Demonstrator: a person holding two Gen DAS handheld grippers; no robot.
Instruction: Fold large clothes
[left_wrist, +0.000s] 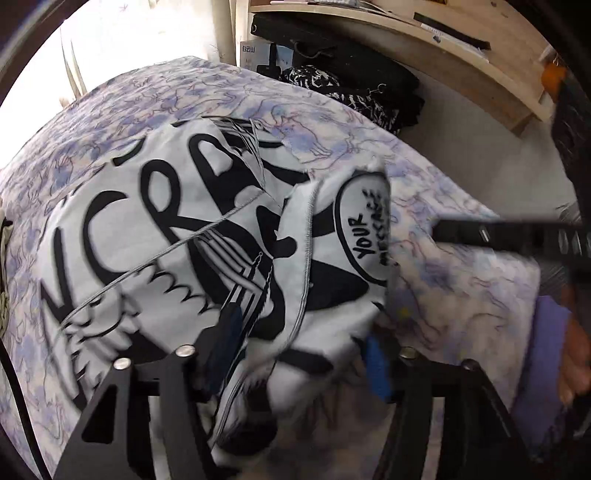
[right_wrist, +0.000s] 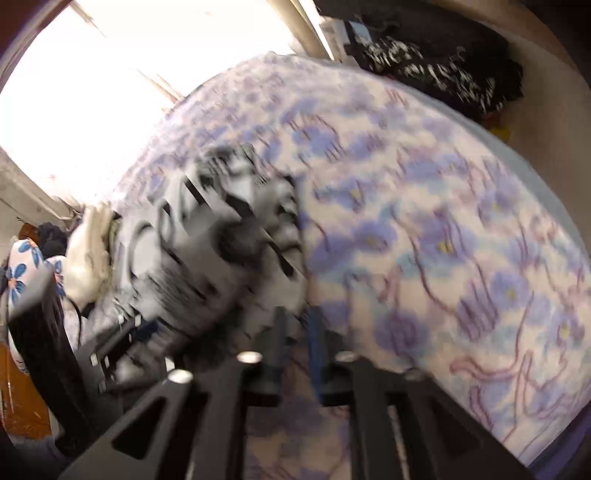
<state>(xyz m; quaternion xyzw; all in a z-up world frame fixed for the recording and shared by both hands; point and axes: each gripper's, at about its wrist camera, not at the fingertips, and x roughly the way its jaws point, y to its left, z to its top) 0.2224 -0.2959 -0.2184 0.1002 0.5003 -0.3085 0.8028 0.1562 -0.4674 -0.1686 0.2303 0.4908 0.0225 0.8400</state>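
Folding a black-and-white printed garment (left_wrist: 155, 236) on a floral-covered bed (left_wrist: 461, 280).
Left gripper (left_wrist: 301, 347) gapes, cloth loose between its jaws; right gripper (right_wrist: 299, 332) stands part-open, empty. Soft, light fabric: best pinched at a hemmed edge. Garment lies mid-bed.

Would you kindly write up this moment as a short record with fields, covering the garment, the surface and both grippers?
garment: white shirt with black print, partly folded, lying on the bed
surface: bedspread with blue flowers
left hand-held gripper: open, shirt fabric lying between its fingers, not pinched
right hand-held gripper: slightly open, nothing between its fingers, over the bedspread beside the shirt
background: dark patterned clothes beyond the bed
image quality: right wrist view blurred
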